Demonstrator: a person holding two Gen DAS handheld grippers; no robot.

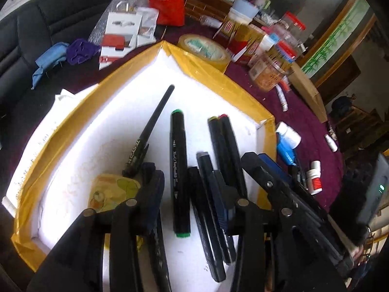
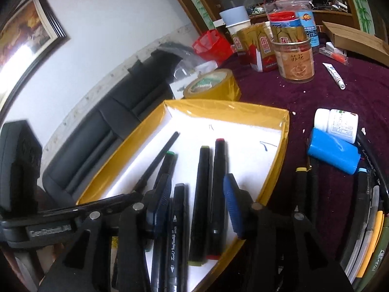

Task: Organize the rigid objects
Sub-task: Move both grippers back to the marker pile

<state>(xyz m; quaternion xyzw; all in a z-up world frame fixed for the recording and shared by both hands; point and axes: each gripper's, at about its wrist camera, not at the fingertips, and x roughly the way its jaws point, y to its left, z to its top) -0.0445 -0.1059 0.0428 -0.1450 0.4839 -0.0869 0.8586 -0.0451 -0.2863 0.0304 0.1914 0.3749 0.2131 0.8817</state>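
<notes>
Purple cloth [image 2: 304, 92] covers the table, and on it sits a shallow tray [image 1: 218, 77] with yellow-taped walls and a white floor. Nearest, the left gripper [image 1: 192, 189] hangs over the tray with its fingers apart, pressing nothing; the green-capped marker [image 1: 180, 170] lies flat on the white floor between them. The right gripper [image 2: 197, 199] is likewise spread open above a grey-capped marker [image 2: 178, 223], not pinching it. Just beyond lie the olive-capped marker [image 2: 200, 202] and the red-capped marker [image 2: 217, 194], side by side and touching, with a slim black pen [image 1: 150, 131] angled to the left. Farther off, outside the tray, stand a roll of yellow tape [image 2: 214, 85], a white pill bottle [image 2: 336, 124] and a clear jar [image 2: 295, 56].
</notes>
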